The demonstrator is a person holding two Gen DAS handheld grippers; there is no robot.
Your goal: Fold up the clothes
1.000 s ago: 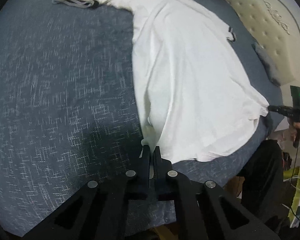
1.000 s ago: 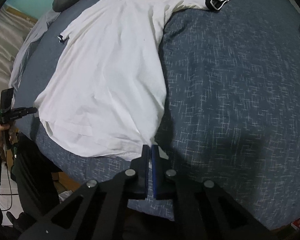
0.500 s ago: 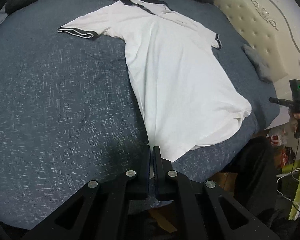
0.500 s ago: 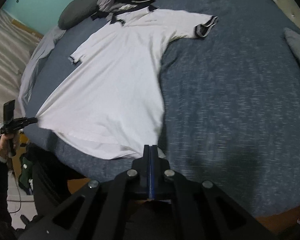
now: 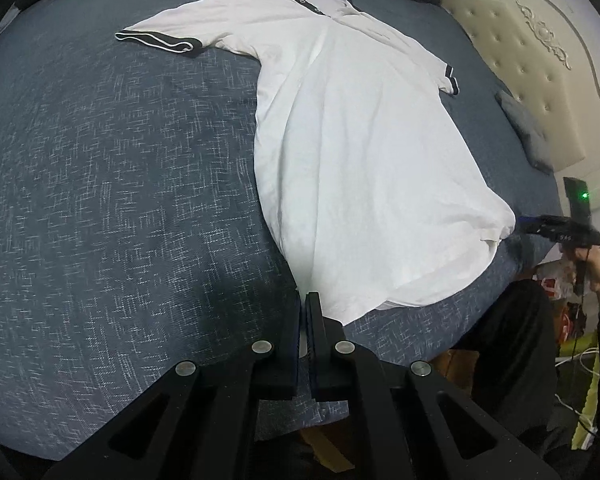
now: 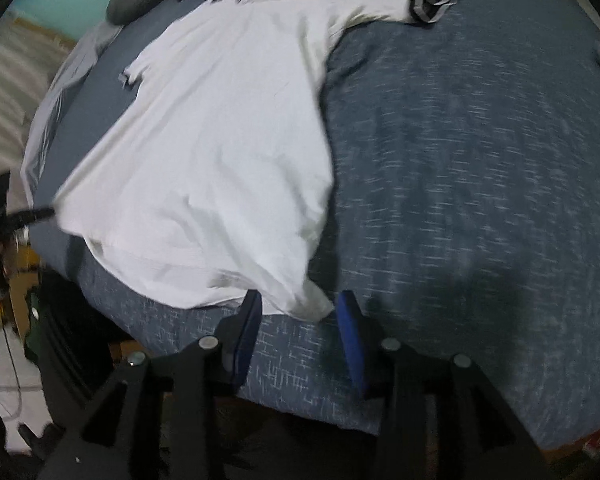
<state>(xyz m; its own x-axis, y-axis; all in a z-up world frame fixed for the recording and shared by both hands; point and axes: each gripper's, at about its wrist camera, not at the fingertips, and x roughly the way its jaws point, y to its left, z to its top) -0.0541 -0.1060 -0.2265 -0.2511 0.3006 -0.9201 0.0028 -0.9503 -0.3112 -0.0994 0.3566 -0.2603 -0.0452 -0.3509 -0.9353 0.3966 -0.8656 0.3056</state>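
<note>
Shirt (image 5: 364,152) lay flat on the bed (image 5: 112,184), its hem near. Left tongs (image 5: 303,304) stayed clamped on one hem corner, keeping it taut, while right tongs (image 6: 298,312) were opening, letting the other corner rest.

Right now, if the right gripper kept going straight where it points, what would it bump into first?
Probably the white shirt's bottom corner. It lies loose between the right gripper's opening fingers, with the blue bed cover right under it. Depth is hard to judge.
</note>
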